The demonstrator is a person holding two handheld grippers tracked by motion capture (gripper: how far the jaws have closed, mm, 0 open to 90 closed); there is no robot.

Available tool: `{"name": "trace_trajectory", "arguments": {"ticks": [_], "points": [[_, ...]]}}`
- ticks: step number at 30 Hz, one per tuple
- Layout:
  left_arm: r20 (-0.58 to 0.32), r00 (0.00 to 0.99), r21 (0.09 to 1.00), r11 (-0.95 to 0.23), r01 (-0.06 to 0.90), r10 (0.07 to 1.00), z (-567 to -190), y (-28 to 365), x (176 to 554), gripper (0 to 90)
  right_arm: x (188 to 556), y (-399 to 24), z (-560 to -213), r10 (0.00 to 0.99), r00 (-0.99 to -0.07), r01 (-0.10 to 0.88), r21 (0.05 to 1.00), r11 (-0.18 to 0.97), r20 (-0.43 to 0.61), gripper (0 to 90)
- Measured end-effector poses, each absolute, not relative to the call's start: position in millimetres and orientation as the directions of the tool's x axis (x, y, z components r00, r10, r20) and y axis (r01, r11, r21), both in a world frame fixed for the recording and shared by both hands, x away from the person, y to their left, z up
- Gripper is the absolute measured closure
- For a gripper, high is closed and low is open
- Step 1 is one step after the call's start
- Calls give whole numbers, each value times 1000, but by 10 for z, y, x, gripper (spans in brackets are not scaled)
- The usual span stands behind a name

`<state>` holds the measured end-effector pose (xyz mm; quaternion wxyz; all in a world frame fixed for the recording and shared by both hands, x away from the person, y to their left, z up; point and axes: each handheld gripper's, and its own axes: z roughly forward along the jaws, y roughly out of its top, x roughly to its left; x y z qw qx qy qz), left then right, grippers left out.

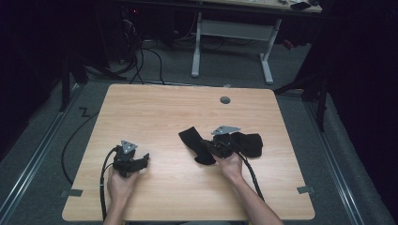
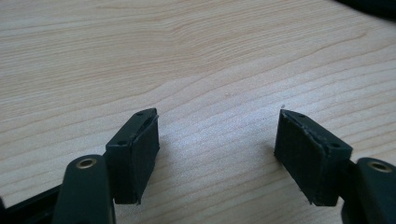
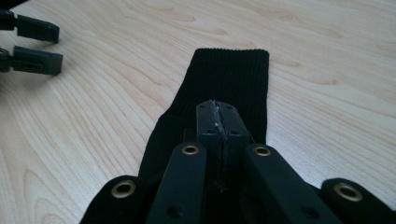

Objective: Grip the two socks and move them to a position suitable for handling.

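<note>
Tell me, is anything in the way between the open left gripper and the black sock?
Nothing visible is. The left gripper rests open on the table, and only bare wood lies between it and the black sock. The right gripper is over that sock with its fingers shut. A second sock lies farther right.

Sock under right tongs (image 3: 218, 116): the black sock (image 3: 229, 79) has its lower part covered by the arms and cut by the bottom edge.
Grip: no fabric visible between the closed pads.
Second sock (image 1: 248, 143): partly hidden behind the right tongs.
Forearms: cut off at the bottom edge.
</note>
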<state>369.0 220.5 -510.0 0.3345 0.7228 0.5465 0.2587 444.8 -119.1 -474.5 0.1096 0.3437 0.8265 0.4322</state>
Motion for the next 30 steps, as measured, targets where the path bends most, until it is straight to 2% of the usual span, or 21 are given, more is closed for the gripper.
{"name": "trace_trajectory", "arguments": {"ticks": [5, 6, 10, 14, 15, 22, 25, 27, 30], "points": [[9, 250, 767, -167, 620, 968, -5090, 2214, 3692, 385, 4478, -1161, -4812, 666, -736, 492, 773, 400, 124, 854], [5, 243, 765, -160, 624, 970, -5081, 2210, 3696, 402, 4481, -1152, -4826, 660, -741, 492, 770, 407, 124, 801], [-17, 254, 775, -148, 614, 967, -5024, 2144, 3710, 436, 4452, -1157, -4812, 658, -746, 475, 774, 418, 103, 717], [-24, 287, 783, -160, 600, 958, -4932, 2007, 3740, 461, 4409, -1216, -4745, 662, -741, 464, 797, 386, 111, 673], [-24, 296, 783, -166, 599, 955, -4913, 1968, 3752, 491, 4364, -1288, -4687, 664, -740, 447, 817, 364, 109, 658], [-97, 385, 787, -166, 595, 918, -4781, 1587, 3893, 526, 4131, -1559, -4618, 657, -750, 409, 829, 382, 68, 748], [-109, 434, 782, -193, 593, 895, -4794, 1314, 4018, 514, 4026, -1655, -4772, 660, -750, 424, 800, 424, 48, 782], [-119, 445, 780, -194, 595, 888, -4810, 1245, 4053, 495, 4024, -1652, -4823, 663, -747, 429, 788, 441, 35, 781], [-115, 483, 767, -231, 598, 868, -4829, 993, 4158, 483, 4045, -1625, -4919, 683, -730, 449, 768, 456, 21, 702]]}}
